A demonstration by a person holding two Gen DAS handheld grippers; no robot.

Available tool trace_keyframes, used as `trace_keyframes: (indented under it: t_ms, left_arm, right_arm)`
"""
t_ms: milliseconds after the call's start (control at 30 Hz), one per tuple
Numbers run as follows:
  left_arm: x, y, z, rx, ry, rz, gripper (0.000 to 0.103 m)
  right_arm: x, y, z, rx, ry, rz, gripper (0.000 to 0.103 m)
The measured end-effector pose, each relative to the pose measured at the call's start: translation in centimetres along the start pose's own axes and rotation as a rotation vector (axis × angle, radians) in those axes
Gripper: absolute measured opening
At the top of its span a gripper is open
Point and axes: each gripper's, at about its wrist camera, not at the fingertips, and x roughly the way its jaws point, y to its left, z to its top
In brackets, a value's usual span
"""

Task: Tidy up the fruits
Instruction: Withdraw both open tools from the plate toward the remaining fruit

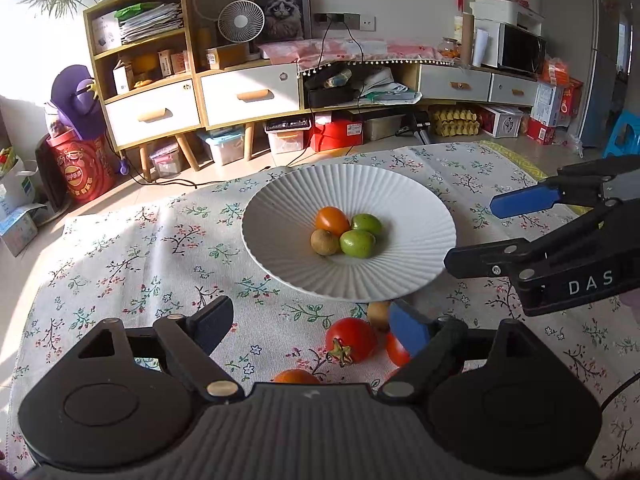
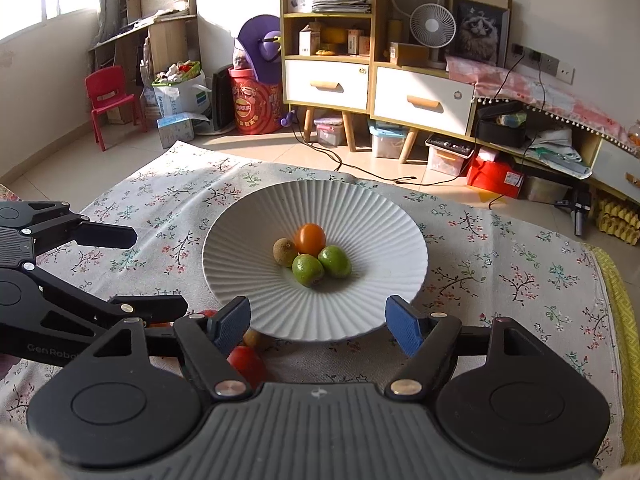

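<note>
A white ribbed plate (image 1: 400,276) (image 2: 248,216) on the floral cloth holds an orange fruit (image 1: 331,220) (image 2: 310,238), two green fruits (image 1: 357,243) (image 2: 307,269) and a brown one (image 1: 324,241) (image 2: 283,251). On the cloth in front of the plate lie a red tomato with a green stem (image 1: 351,340), a second red one (image 1: 396,350) (image 2: 247,362), an orange fruit (image 1: 296,377) and a small tan fruit (image 1: 378,314) (image 2: 253,338). My left gripper (image 1: 310,320) is open above the loose fruits. My right gripper (image 2: 318,322) is open and empty at the plate's near rim; it also shows in the left wrist view (image 1: 470,234).
The floral cloth (image 1: 132,264) covers a low table. Beyond it stand a wooden cabinet with drawers (image 1: 152,112), storage boxes on the floor (image 1: 288,136), a red drum (image 1: 84,172) and a red child's chair (image 2: 108,100). Black cables trail across the floor (image 2: 360,168).
</note>
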Motion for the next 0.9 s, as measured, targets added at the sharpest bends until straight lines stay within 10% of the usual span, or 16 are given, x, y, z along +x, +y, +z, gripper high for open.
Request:
trace_keyframes:
  t_ms: [900]
  left_arm:
    - [-4.1,2.0,-7.7,-0.084,0.025,-0.083,0.102]
  right_arm:
    - [-1.9,3.2,-5.6,0.008,0.035,0.107,0.098]
